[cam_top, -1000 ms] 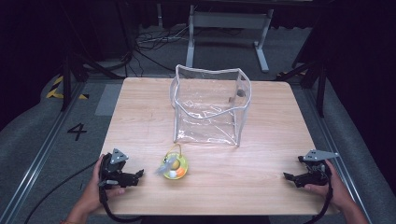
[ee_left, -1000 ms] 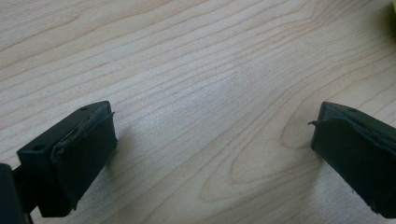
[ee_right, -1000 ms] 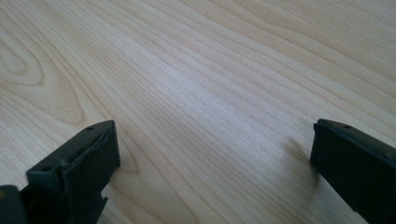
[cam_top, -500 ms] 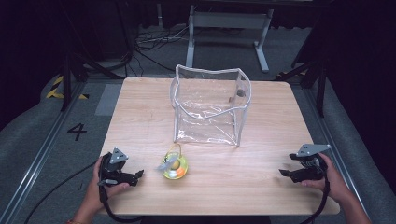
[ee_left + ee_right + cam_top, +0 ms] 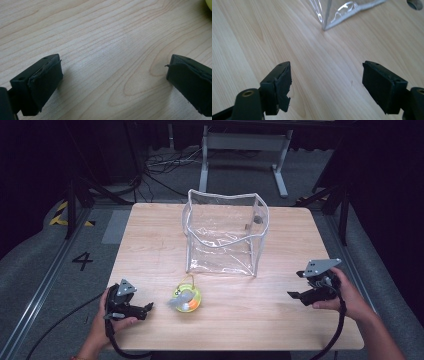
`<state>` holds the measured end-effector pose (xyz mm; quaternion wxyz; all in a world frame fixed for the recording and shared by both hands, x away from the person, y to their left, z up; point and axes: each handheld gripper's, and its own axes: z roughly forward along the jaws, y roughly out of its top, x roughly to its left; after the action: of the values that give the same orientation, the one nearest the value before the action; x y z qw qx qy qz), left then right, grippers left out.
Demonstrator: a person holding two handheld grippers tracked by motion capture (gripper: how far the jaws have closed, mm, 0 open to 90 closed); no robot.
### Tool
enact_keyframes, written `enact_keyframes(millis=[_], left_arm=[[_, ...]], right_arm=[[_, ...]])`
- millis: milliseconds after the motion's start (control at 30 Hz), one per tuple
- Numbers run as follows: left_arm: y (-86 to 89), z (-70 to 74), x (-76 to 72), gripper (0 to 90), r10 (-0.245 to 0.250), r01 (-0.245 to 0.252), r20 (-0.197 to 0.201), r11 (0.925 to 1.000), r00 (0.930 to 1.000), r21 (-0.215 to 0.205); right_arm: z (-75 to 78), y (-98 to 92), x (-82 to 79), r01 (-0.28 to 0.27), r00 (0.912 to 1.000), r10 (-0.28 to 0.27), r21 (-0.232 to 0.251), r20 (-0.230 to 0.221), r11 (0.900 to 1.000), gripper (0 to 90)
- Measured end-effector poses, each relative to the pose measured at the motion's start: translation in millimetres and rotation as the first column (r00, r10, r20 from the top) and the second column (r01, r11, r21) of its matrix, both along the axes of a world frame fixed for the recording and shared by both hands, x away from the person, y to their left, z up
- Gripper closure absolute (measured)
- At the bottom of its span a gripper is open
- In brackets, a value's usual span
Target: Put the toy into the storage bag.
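High view: we hold the left gripper near the front left corner of the worktop, just beside the small yellow-green toy, and the right gripper near the right edge. A clear plastic bag stands in the middle. Left gripper view: our jaws are wide apart over bare wood. Right gripper view: our jaws, which have just been closing a little, are apart with nothing between, and the bag's corner lies ahead.
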<state>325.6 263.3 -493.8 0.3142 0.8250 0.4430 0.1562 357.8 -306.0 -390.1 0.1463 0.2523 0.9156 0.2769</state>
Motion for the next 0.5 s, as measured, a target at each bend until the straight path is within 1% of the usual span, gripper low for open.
enact_keyframes(millis=[67,133,167,233,267,333,433,500], left_arm=[[0.2,0.2,-0.3,0.7,-0.001,0.001,-0.004,1.0000,1.0000,0.002],[0.1,0.1,-0.3,0.7,0.001,-0.001,-0.003,1.0000,1.0000,-0.001],[0.0,0.1,-0.3,0.7,0.001,-0.001,-0.003,1.0000,1.0000,-0.001],[0.0,0.1,-0.3,0.8,0.001,-0.001,-0.002,1.0000,1.0000,-0.001],[0.1,0.1,-0.3,0.7,0.001,-0.001,-0.003,1.0000,1.0000,-0.001],[0.0,0.1,-0.3,0.8,0.001,-0.001,-0.003,1.0000,1.0000,-0.001],[0.0,0.1,-0.3,0.8,0.001,-0.001,-0.003,1.0000,1.0000,-0.001],[0.1,0.1,-0.3,0.7,0.001,-0.001,-0.003,1.0000,1.0000,-0.001]], right_arm=[[7.7,10.2,3.1,-0.025,0.9996,0.025,-0.002,0.014,1.000,24.6],[13.9,20.2,5.4,-0.043,0.9988,0.043,-0.011,0.024,0.999,25.5],[17.0,25.4,6.0,-0.055,0.9981,0.055,-0.024,0.028,0.998,25.7],[22.3,37.2,8.4,-0.083,0.9962,0.083,-0.024,0.027,0.996,27.6],[23.0,41.6,9.2,-0.088,0.9957,0.088,-0.020,0.027,0.996,28.0],[25.9,52.8,10.8,-0.106,0.9939,0.107,-0.033,0.028,0.994,28.6],[29.4,68.8,12.2,-0.142,0.9896,0.143,-0.030,0.019,0.989,29.5],[32.3,79.8,12.2,-0.173,0.9846,0.174,-0.042,0.022,0.984,30.0]])
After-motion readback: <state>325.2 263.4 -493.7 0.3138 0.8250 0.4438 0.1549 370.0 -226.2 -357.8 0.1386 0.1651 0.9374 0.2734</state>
